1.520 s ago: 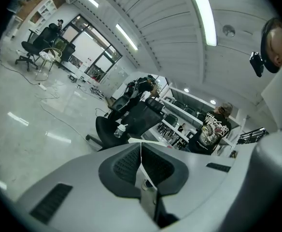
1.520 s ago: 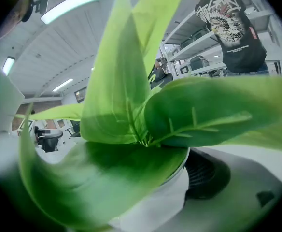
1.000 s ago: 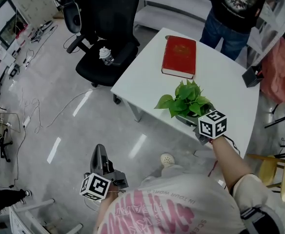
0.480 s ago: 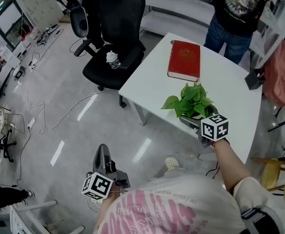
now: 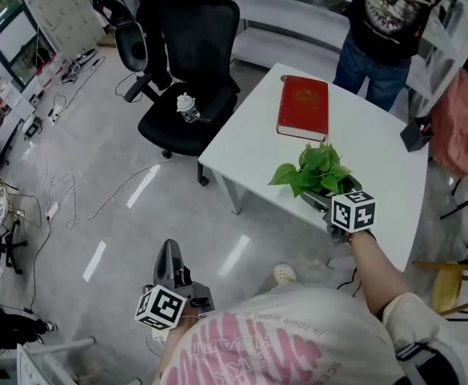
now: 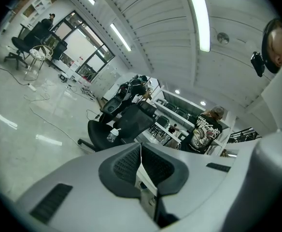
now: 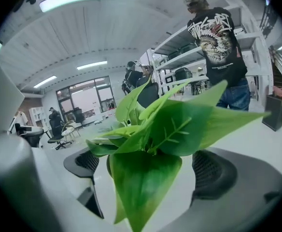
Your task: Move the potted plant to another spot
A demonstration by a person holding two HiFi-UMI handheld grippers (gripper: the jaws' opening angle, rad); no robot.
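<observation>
The potted plant (image 5: 314, 173), broad green leaves over a dark pot, stands on the white table (image 5: 250, 144) near its front edge. My right gripper (image 5: 322, 207) reaches it from the near side. In the right gripper view the leaves (image 7: 155, 134) fill the space between the wide-apart jaws; both pads (image 7: 212, 172) stand clear of the plant, with bare table showing beside them. The pot is mostly hidden under the leaves. My left gripper (image 5: 167, 249) hangs low over the floor, left of the table, its jaws pressed together (image 6: 140, 151) with nothing in them.
A red book (image 5: 303, 108) lies at the table's far side and a small black box (image 5: 414, 135) at its right edge. A black office chair (image 5: 190, 79) with a bottle (image 5: 187, 108) on the seat stands to the left. A person (image 5: 386, 22) stands behind the table. Cables trail across the floor.
The head view has shifted slightly, so the table sits a little lower and to the right. The plant stays in place on the table and both grippers have barely moved.
</observation>
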